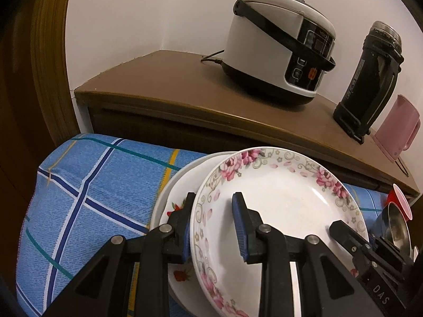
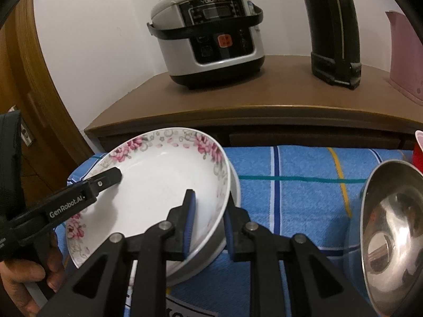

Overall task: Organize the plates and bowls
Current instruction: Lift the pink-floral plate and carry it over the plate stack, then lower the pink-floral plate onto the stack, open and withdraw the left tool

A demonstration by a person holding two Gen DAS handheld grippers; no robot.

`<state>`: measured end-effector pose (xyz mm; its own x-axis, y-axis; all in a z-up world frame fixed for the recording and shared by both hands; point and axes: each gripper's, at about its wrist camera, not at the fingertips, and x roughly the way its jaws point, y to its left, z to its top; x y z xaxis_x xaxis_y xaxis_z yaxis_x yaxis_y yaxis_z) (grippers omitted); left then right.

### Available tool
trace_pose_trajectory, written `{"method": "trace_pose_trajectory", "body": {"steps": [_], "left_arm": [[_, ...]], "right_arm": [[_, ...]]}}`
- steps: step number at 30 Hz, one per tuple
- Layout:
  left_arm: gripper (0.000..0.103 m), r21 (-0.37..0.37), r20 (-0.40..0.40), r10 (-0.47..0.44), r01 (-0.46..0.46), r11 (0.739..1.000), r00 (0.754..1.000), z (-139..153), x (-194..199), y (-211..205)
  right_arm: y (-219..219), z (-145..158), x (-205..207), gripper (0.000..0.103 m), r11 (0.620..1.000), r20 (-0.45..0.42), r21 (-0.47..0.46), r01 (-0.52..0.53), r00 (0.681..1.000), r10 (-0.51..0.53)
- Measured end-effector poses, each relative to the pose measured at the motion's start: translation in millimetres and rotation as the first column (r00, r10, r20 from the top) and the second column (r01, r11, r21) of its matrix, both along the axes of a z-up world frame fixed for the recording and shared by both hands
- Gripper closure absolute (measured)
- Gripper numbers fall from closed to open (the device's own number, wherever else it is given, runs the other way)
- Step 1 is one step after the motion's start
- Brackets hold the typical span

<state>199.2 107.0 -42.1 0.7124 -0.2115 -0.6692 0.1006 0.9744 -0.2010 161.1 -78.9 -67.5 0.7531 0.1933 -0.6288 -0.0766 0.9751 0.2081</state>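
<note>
Straddling its rim from both sides, the glossy round floral plate is loosely bracketed, unclamped, by the left gripper and right gripper, tilted above a white plate.

both hand-held grippers part-open, fingers straddling a rim.

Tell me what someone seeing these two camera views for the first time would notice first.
Most striking is the floral plate, tilted on the stack of dishes over the blue checked cloth, with the left tongs and right tongs both straddling opposite sides of its rim, jaws not closed tight. Behind, a rice cooker sits on the brown cabinet beside a black flask. A shiny steel bowl stands at the right.
</note>
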Motion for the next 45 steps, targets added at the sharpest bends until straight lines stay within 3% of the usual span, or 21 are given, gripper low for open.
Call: {"method": "trace_pose_trajectory", "body": {"steps": [11,15,23,29,40,45], "left_arm": [[0.073,0.056,0.016,0.001,-0.002,0.998,1.000,0,-1,-6],[0.073,0.102,0.031,0.006,-0.009,0.995,1.000,0,-2,-11],[0.073,0.119,0.037,0.024,-0.028,0.992,0.999,1,3,-13],[0.073,0.207,0.082,0.044,-0.060,0.977,0.996,1,3,-19],[0.071,0.121,0.101,0.062,-0.074,0.990,0.993,7,3,-6],[0.071,0.142,0.148,0.097,-0.118,0.983,0.984,13,0,-2]], "right_arm": [[8,4,-9,0.078,0.998,0.023,-0.067,0.011,1.000,-0.010],[9,5,-11,0.078,0.997,0.028,-0.078,0.016,1.000,-0.013],[8,4,-8,0.078,0.997,0.019,-0.072,0.027,0.999,-0.025],[18,0,2,0.076,0.993,-0.001,-0.118,-0.003,1.000,0.002],[20,-1,17,0.076,0.993,-0.014,-0.121,0.007,1.000,-0.009],[22,-1,25,0.076,0.993,-0.019,-0.120,0.011,1.000,-0.013]]}}
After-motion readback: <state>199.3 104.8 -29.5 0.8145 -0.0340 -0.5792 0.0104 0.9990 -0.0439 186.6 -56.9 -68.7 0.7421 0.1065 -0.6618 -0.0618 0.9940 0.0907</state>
